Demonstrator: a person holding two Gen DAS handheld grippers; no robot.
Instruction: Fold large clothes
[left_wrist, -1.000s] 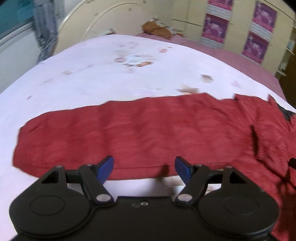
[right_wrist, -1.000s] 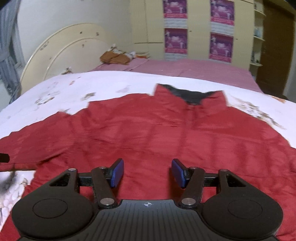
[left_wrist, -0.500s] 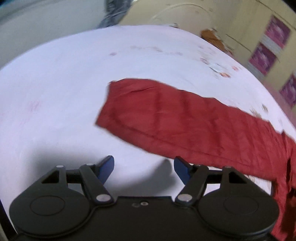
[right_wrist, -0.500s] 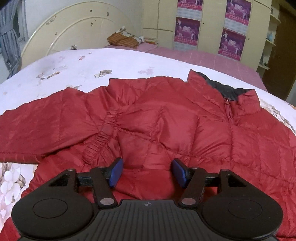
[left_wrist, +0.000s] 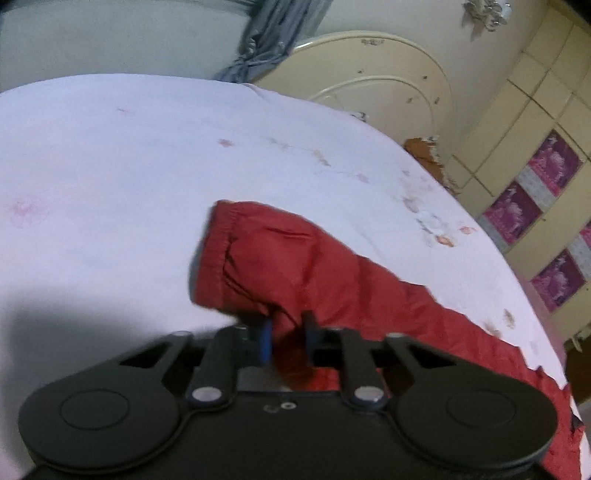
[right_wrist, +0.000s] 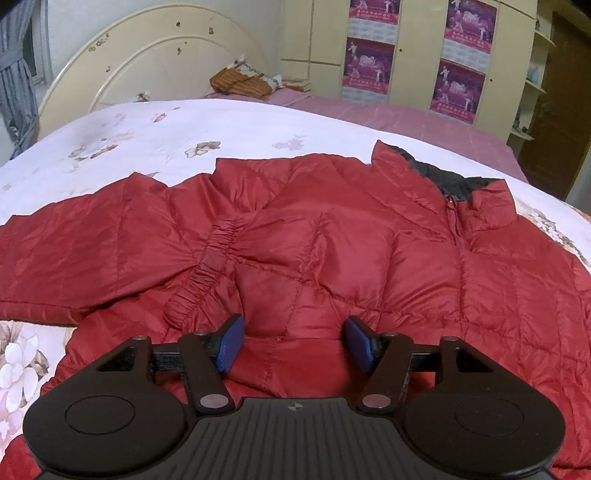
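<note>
A red quilted jacket (right_wrist: 351, 243) lies spread on the bed, collar with dark lining at the far right. One sleeve is folded across its front, its elastic cuff (right_wrist: 207, 273) near the middle. My right gripper (right_wrist: 291, 343) is open and empty just above the jacket's lower front. In the left wrist view the other sleeve (left_wrist: 295, 266) stretches over the sheet, cuff end raised. My left gripper (left_wrist: 286, 339) is shut on the sleeve fabric near its cuff.
The bed has a white floral sheet (right_wrist: 147, 129) and a pink cover (right_wrist: 406, 118) at the far side. A cream headboard (right_wrist: 155, 55) stands behind, with a brown bundle (right_wrist: 240, 79) next to it. Wardrobe doors with purple posters (right_wrist: 461, 66) line the back wall.
My left gripper moved to the sleeve's cuff end and closed on the fabric, lifting it slightly. The right gripper stayed open and hardly moved over the jacket front.
</note>
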